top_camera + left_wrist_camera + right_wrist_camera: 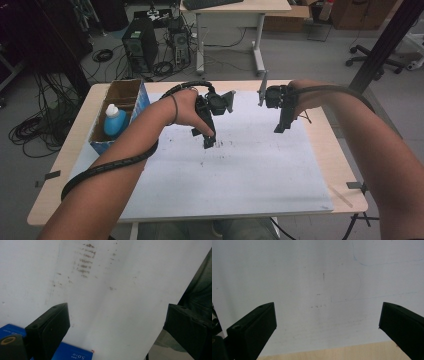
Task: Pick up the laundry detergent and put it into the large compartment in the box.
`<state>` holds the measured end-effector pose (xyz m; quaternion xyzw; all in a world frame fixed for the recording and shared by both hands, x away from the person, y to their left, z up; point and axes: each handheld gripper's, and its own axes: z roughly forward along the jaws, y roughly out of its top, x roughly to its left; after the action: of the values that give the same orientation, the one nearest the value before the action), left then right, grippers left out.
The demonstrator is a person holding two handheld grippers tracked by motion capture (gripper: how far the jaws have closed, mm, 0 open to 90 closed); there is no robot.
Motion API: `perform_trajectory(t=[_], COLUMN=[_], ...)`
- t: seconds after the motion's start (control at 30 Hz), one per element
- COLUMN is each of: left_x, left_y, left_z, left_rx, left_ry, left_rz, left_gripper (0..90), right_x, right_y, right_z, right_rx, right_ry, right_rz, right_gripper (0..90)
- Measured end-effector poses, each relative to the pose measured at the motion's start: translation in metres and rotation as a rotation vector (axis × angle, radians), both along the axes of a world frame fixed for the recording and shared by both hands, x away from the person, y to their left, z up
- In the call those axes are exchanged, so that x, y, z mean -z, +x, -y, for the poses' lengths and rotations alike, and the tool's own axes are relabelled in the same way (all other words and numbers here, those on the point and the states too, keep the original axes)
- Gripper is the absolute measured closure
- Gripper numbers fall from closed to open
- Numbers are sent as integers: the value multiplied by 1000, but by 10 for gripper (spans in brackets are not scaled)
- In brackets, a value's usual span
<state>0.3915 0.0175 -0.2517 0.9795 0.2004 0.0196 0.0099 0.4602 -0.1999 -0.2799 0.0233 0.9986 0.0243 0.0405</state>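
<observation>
At the left edge of the worktop, an open cardboard box with a blue side held a blue bottle with a white cap, standing upright inside it. The box lay to the left of the left tongs, near them but not touching, with its long axis running away from the person toward the far edge of the worktop. The left hand was judged the nearer of the two to the box and bottle; the right tongs were well apart from them, across the white sheet that covered most of the worktop. In the left gripper view the left tongs stood spread wide with nothing between the jaws, above the scuffed white sheet, with a corner of the blue box side visible at the bottom beside one jaw. The right tongs, in the right gripper view, were likewise spread wide and empty, hanging over the sheet close to its edge, where a strip of bare wood showed. Neither pair touched the sheet, as far as could be told. Should the bottle be the item wanted, the judgement was that the left tongs would have to travel leftward and come down into the box from above.
</observation>
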Motion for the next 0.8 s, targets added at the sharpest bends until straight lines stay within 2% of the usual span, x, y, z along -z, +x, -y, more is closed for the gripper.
perform_trajectory(t=[0.8], left_x=[-1], left_y=[-10], left_z=[-3], left_rx=[1], left_ry=[-6], left_rz=[-13], left_gripper=[61], right_x=[-4], right_y=[-8], right_z=[-5], right_rx=[-6], right_ry=[-7], right_rz=[8], right_gripper=[9])
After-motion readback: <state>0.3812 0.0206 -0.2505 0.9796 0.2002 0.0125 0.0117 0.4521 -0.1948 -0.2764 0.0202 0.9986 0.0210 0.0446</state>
